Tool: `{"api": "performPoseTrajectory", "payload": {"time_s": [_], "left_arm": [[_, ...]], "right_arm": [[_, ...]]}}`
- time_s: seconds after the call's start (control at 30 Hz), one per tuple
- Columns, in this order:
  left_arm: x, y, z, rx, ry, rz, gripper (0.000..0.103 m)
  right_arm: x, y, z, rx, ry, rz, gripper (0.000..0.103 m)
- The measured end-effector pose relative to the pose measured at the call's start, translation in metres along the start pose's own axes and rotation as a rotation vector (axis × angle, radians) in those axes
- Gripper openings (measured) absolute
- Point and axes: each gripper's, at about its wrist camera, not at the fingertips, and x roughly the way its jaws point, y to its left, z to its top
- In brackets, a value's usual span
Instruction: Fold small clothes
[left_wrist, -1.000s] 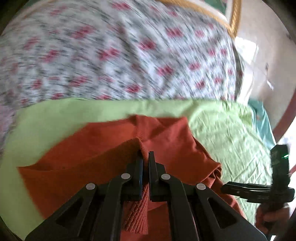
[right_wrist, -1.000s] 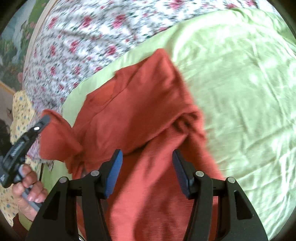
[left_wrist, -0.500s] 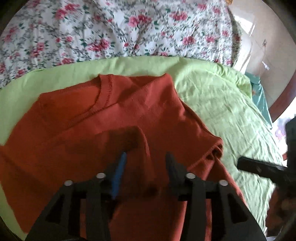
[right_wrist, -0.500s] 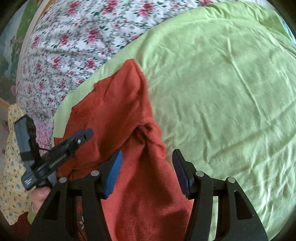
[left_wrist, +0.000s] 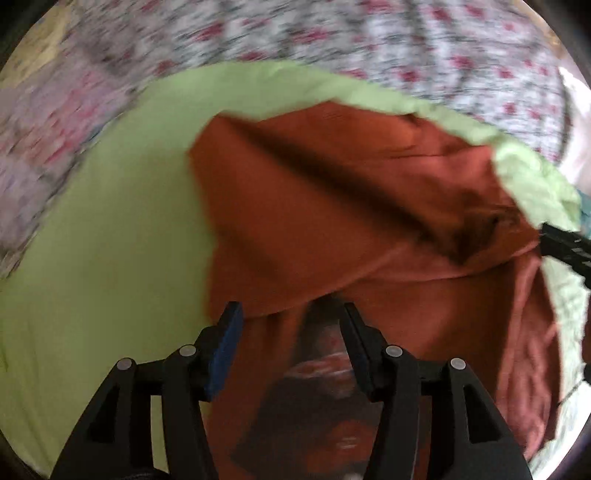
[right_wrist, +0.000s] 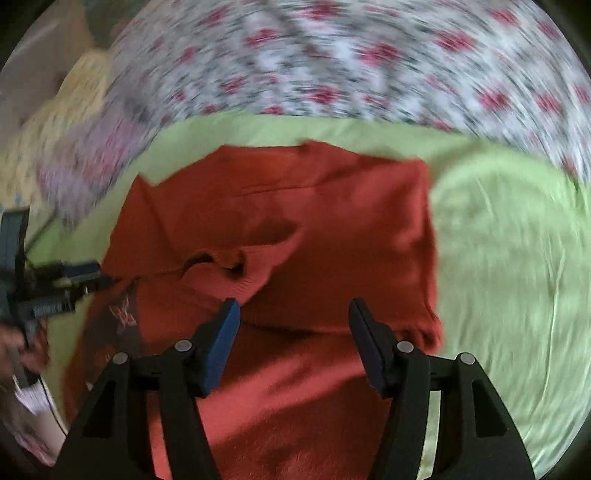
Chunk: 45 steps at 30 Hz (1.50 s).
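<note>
Now two claws show, both with jaws spread apart and nothing between them. One left claw (left_wrist: 290, 334) hangs over the near end of the single rust-red garment (left_wrist: 332, 206), where a dark printed patch (left_wrist: 325, 373) peeks out between its fingers; one right claw (right_wrist: 293, 332) hangs low over the same garment (right_wrist: 295, 229) from the other side. The garment lies loosely bunched on one light green sheet (left_wrist: 110, 240), with one rolled sleeve or cuff (right_wrist: 240, 266) just ahead of the right claw's blue-padded finger. Beyond the sheet lies one floral bedspread (right_wrist: 332, 66), and at its left a yellowish patterned cloth (right_wrist: 70, 110).

Half a second ago the neckline lay plain in the left view; it is gone from sight now, and the garment sits more to the right there. In the right view the cloth fills far more of the picture than before, and the left claw (right_wrist: 74, 280) has dropped lower at the picture's edge.

Both views are smeared by motion, so the floral pattern is mere streaks. The print is too blurred to read. The right claw (left_wrist: 565, 247) is cut off at the left view's margin.
</note>
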Motion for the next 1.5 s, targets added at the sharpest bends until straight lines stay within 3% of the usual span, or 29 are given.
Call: {"api": "performPoseTrajectory", "payload": {"time_s": [0.1, 0.2, 0.27, 0.3, 0.33, 0.47, 0.57, 0.63, 0.77, 1.03, 1.17, 1.3, 1.4, 1.5], "left_arm": [[0.016, 0.013, -0.004, -0.014, 0.015, 0.069, 0.055], [0.028, 0.019, -0.003, -0.025, 0.016, 0.104, 0.055], [0.036, 0.021, 0.0, -0.03, 0.021, 0.122, 0.055], [0.039, 0.021, 0.001, -0.032, 0.019, 0.136, 0.055], [0.041, 0.022, 0.003, -0.035, 0.019, 0.144, 0.055], [0.041, 0.025, 0.009, -0.056, 0.007, 0.154, 0.056], [0.045, 0.025, 0.01, -0.059, 0.012, 0.157, 0.057], [0.044, 0.024, 0.009, -0.063, 0.008, 0.168, 0.057], [0.048, 0.031, 0.009, -0.096, 0.017, 0.178, 0.057], [0.05, 0.037, 0.01, -0.12, 0.012, 0.18, 0.058], [0.05, 0.058, 0.011, -0.251, 0.025, 0.123, 0.058], [0.054, 0.085, 0.007, -0.414, 0.044, 0.015, 0.058], [0.054, 0.084, 0.008, -0.393, 0.064, 0.007, 0.061], [0.05, 0.08, 0.008, -0.321, 0.092, 0.007, 0.061]], "right_arm": [[0.011, 0.013, 0.011, -0.018, 0.004, 0.059, 0.068], [0.034, 0.022, 0.018, -0.033, 0.026, 0.0, 0.069], [0.051, 0.018, 0.023, 0.015, 0.058, 0.024, 0.051], [0.057, 0.015, 0.026, 0.047, 0.071, 0.055, 0.019], [0.061, 0.011, 0.03, 0.073, 0.088, 0.061, 0.004], [0.029, -0.026, 0.047, 0.267, -0.026, 0.119, 0.004], [0.011, -0.067, 0.049, 0.39, -0.081, 0.057, 0.004], [0.01, -0.091, 0.043, 0.433, -0.072, -0.01, 0.004], [0.027, -0.119, 0.022, 0.558, -0.001, -0.036, 0.004], [0.018, -0.123, 0.021, 0.565, -0.03, -0.036, 0.004], [0.021, -0.113, 0.024, 0.499, 0.015, -0.046, 0.004], [0.03, -0.105, 0.023, 0.47, 0.056, -0.054, 0.004], [0.045, -0.108, 0.014, 0.474, 0.128, -0.078, 0.004], [0.036, -0.112, 0.009, 0.502, 0.115, -0.071, 0.006]]}}
